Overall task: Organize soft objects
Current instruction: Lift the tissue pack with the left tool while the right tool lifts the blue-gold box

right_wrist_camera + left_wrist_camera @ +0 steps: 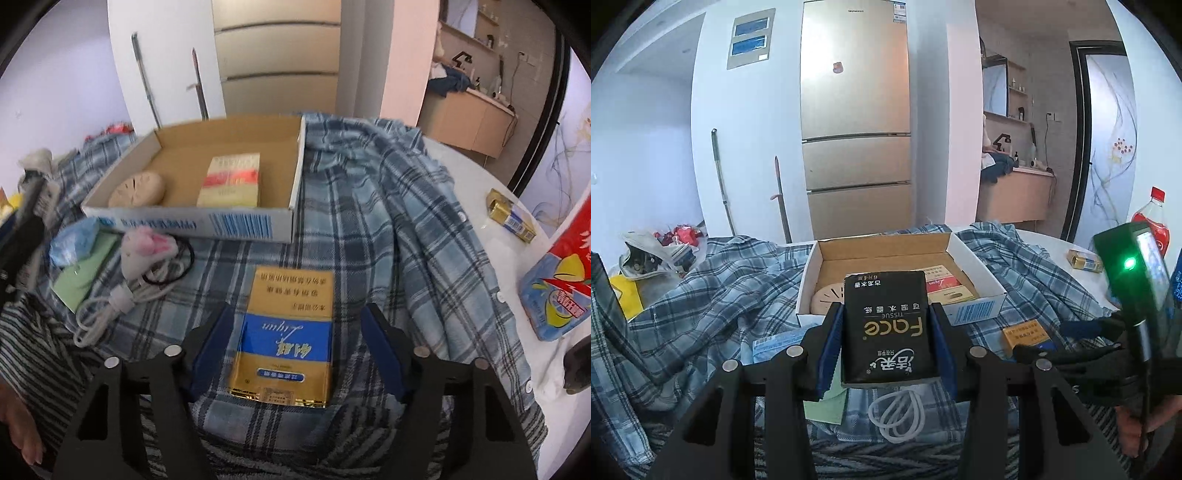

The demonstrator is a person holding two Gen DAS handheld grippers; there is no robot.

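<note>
Carrying the black tissue pack (886, 326) clamped in the left gripper (886, 347) toward the cardboard box (979, 273), right gripper (299, 354) straddling the gold-and-blue packet (286, 336) unclosed; next, release inside

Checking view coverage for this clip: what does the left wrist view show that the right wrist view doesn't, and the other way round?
Only the left wrist view: the left gripper shut on a black tissue pack, and a red-capped bottle.
Only the right wrist view: the right gripper open around a gold-and-blue pack lying on the plaid shirt, and a pink-and-white plush.
Both: the cardboard box with its round tan item.
</note>
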